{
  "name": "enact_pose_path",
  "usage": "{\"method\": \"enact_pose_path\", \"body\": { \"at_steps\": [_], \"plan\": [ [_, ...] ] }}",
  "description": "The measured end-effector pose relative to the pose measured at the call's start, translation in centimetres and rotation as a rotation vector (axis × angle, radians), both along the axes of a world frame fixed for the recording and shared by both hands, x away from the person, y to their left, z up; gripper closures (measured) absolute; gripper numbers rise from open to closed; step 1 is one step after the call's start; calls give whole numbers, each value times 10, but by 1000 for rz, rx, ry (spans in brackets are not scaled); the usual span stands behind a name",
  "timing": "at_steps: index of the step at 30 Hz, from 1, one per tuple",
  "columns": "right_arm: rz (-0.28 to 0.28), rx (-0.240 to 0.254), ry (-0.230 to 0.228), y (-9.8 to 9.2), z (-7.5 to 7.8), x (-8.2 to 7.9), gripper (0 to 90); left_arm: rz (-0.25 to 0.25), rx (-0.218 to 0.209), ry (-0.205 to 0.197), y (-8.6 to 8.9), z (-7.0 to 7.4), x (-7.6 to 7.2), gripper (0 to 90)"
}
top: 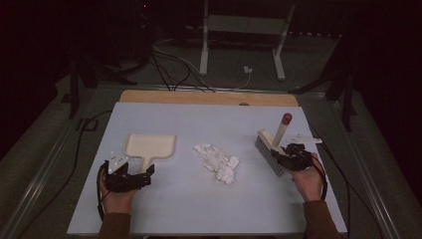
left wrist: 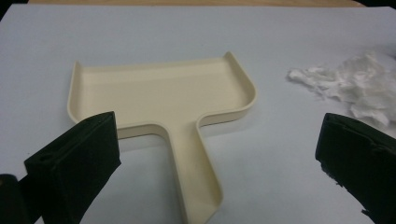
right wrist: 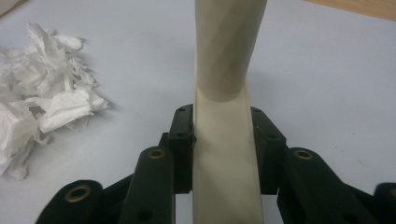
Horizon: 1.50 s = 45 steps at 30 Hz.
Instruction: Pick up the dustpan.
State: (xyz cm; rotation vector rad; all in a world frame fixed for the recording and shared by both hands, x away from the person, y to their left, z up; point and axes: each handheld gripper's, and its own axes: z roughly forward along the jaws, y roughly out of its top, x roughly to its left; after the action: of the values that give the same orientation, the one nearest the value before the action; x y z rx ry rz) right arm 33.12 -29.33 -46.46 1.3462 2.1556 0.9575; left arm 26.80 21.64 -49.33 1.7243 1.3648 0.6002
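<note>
Right gripper (top: pixel 284 152) clamped tight on the brush (top: pixel 271 144) handle near the table's (top: pixel 199 209) right edge, bristles down and handle tilted up, ready to sweep. Left gripper (top: pixel 144 174) wide open near the front-left corner, holding nothing, jaws straddling the dustpan (top: pixel 149 147) handle so it can grab. Torn paper scraps (top: pixel 217 162) heaped mid-table between brush and pan

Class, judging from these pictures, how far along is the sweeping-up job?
Done: the right claw is shut on the brush, which stands bristles-down on the table. In hand: the left claw is open around the dustpan handle, not yet gripping it. Left: the torn paper scraps lie in a heap between the two, and the dustpan is empty.
</note>
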Motion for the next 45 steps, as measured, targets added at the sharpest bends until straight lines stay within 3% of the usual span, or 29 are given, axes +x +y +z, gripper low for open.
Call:
{"method": "enact_pose_path", "body": {
  "at_steps": [13,19,21,33,45],
  "plan": [
    [-3,11,3,1,0,0,673,44,70,61,-2,-9,17,16],
    [-4,3,-1,4,0,-1,673,42,111,65,-8,-5,25,15],
    [-3,2,-2,5,0,-1,673,50,107,68,-8,-5,27,15],
    [-14,-1,-4,6,-1,-2,674,64,179,133,-13,-14,33,15],
    [-18,-2,-9,6,-2,3,667,67,172,142,-14,-17,37,16]
  ]
}}
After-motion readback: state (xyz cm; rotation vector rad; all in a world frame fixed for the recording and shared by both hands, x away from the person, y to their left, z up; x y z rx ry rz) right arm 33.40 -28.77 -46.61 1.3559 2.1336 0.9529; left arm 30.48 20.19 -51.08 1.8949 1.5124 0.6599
